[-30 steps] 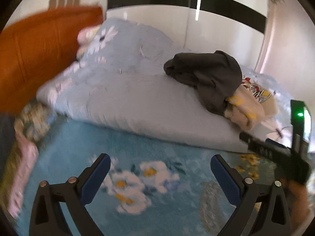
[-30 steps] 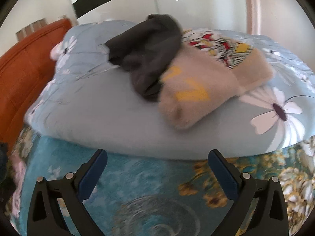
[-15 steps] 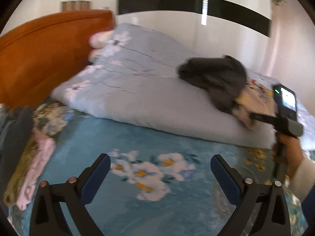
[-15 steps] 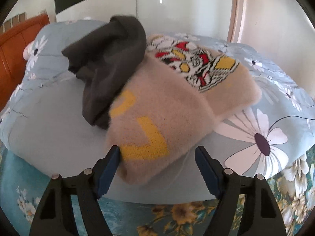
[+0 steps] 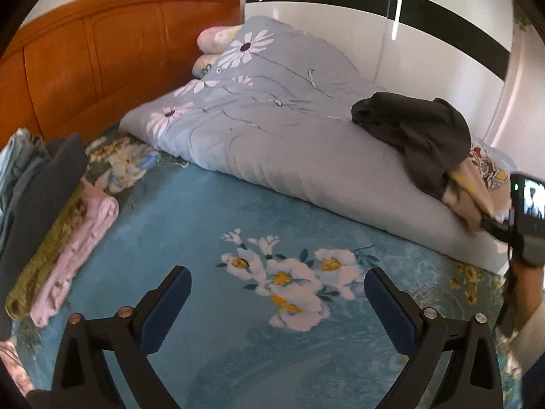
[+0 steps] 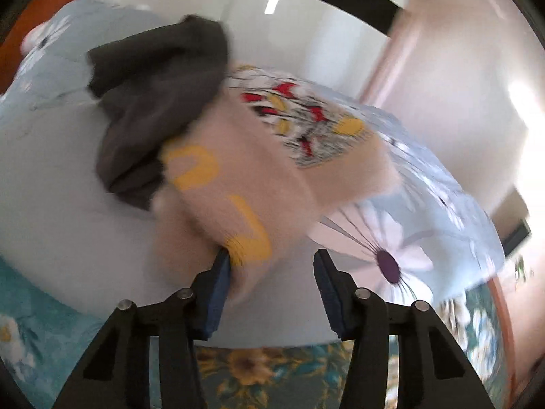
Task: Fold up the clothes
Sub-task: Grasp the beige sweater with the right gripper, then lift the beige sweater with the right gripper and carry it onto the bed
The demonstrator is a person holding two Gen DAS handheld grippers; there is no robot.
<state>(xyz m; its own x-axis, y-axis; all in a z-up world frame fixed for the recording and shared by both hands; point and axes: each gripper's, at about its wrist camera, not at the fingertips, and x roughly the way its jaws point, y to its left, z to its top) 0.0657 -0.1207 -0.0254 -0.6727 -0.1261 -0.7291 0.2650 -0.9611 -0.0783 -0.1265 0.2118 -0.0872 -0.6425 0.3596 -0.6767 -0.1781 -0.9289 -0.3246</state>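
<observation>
Right claw (image 6: 269, 266), half spread, seemingly touches the beige sweater (image 6: 272, 170); left claw (image 5: 277, 284) gapes, empty.

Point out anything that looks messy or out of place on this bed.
Two unfolded garments sit heaped on the grey quilt: a dark grey garment slumped over a beige sweater. By contrast, the clothes at the left edge lie in a folded stack.

We saw a fuzzy beige sweater (image 6: 279, 184) of soft knit cloth, a matt dark grey garment (image 6: 156, 81) beside it, and a smooth, faintly quilted duvet (image 5: 272, 136). The headboard (image 5: 102, 54) was glossy orange wood. The sheet (image 5: 204, 225) looked like matt printed cloth. The left gripper (image 5: 277, 301) was matt black plastic with blue rubbery pads (image 5: 391, 313).
</observation>
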